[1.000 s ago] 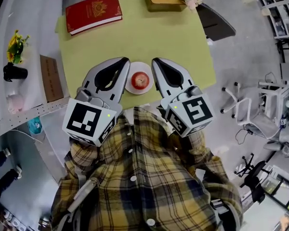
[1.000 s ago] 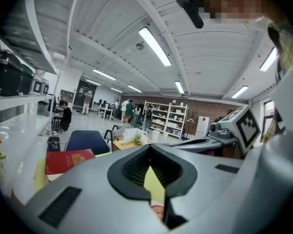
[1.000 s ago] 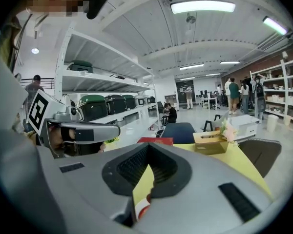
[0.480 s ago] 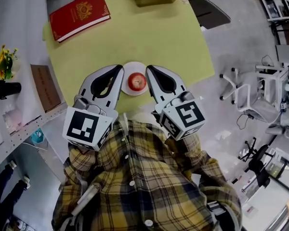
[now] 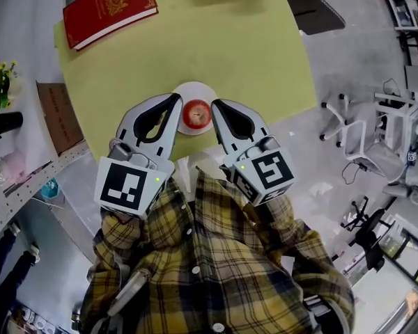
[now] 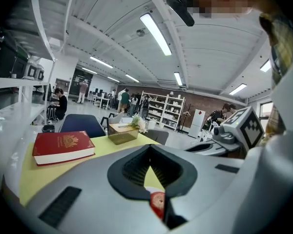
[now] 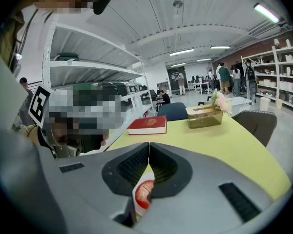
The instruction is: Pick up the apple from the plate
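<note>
Both L gripper (image 5: 175, 99), R gripper (image 5: 215, 104) fingers (image 5: 152, 122) pressed together; yellow table (image 5: 223, 40), red book (image 5: 110, 9).

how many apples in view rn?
1. The apple sits on the white plate near the yellow table's front edge, between the tips of the left gripper and right gripper. The grippers could hide more.
</note>
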A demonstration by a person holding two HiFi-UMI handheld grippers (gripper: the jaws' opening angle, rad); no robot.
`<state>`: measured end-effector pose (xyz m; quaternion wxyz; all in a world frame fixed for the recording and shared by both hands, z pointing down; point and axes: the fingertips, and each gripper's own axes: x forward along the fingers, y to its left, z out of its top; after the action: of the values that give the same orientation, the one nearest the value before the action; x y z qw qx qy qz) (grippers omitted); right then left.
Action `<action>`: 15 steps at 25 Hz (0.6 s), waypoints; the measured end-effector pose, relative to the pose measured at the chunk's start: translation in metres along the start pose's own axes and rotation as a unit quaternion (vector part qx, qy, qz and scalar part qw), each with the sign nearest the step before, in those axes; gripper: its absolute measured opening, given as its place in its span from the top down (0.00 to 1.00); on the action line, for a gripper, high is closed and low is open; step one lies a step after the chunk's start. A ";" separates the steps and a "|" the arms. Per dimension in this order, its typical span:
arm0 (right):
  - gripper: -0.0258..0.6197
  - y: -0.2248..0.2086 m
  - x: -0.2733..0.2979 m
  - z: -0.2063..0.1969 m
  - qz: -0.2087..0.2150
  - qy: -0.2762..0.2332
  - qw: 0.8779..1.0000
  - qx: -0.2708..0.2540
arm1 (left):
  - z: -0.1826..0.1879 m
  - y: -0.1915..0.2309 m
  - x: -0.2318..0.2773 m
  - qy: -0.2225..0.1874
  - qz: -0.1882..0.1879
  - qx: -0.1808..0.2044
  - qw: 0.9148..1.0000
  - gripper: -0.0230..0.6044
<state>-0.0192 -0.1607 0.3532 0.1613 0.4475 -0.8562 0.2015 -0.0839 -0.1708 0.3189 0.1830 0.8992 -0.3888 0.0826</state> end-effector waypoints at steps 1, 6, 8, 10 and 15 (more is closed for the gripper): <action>0.96 -0.001 0.000 -0.005 0.001 0.006 1.000 0.000 | -0.004 0.000 0.001 0.002 0.002 -0.004 1.000 0.95; 0.96 -0.008 0.008 -0.025 0.001 0.016 1.000 0.006 | -0.028 0.006 0.011 0.011 0.008 -0.015 1.000 0.95; 0.96 -0.011 0.011 -0.031 0.001 0.018 1.000 0.008 | -0.036 0.008 0.013 0.014 0.011 -0.020 1.000 0.95; 0.96 -0.011 0.012 -0.038 0.002 0.024 1.000 0.013 | -0.043 0.009 0.013 0.018 0.015 -0.025 0.999 0.95; 0.96 -0.012 0.013 -0.049 0.003 0.025 0.999 0.019 | -0.054 0.009 0.013 0.025 0.020 -0.032 0.999 0.95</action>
<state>-0.0115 -0.1523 0.4043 0.1734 0.4431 -0.8490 0.2297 -0.0819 -0.1633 0.3747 0.2194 0.8826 -0.4044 0.0963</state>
